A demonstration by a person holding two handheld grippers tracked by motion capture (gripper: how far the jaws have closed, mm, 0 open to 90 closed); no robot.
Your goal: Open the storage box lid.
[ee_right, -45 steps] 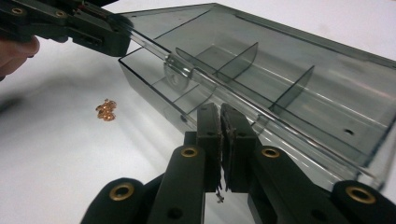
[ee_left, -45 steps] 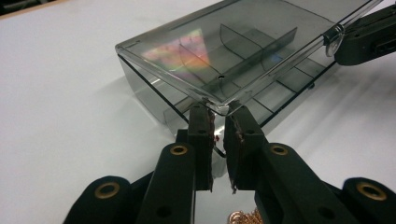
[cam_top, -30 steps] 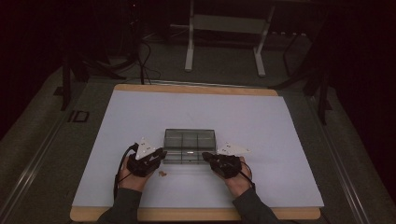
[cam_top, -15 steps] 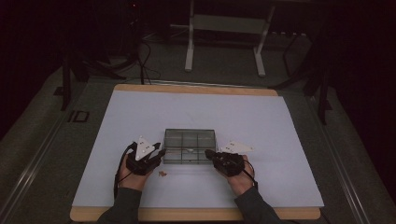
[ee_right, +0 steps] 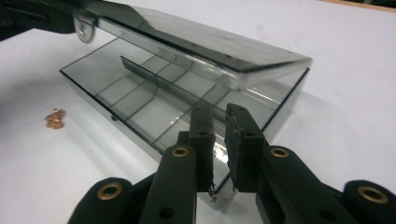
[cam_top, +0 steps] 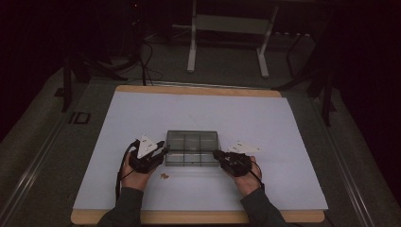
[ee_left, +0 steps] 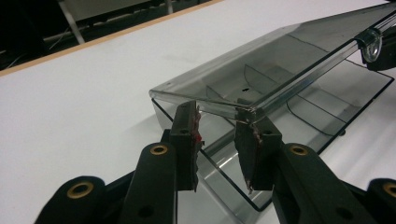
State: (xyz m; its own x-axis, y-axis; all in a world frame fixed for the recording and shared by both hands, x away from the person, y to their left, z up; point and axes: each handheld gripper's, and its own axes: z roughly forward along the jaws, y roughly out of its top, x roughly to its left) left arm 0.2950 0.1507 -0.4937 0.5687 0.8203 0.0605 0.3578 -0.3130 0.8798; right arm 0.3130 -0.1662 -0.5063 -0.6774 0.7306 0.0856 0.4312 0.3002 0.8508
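White table sheet (cam_top: 142, 118) in a dark room bears a clear box (cam_top: 191, 147); both tools spread.

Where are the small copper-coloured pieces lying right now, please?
In the high view, the copper pieces lie on the white table, just in front of the clear box's near-left corner, beside the left gripper.

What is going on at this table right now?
A person works a clear compartment box with a gripper in each hand. The lid is partly raised. The left gripper straddles the lid's corner edge, its jaws having just been moving; the right gripper, jaws just opening, sits at the box's opposite end wall. A small pile of coppery pieces lies on the white tabletop.
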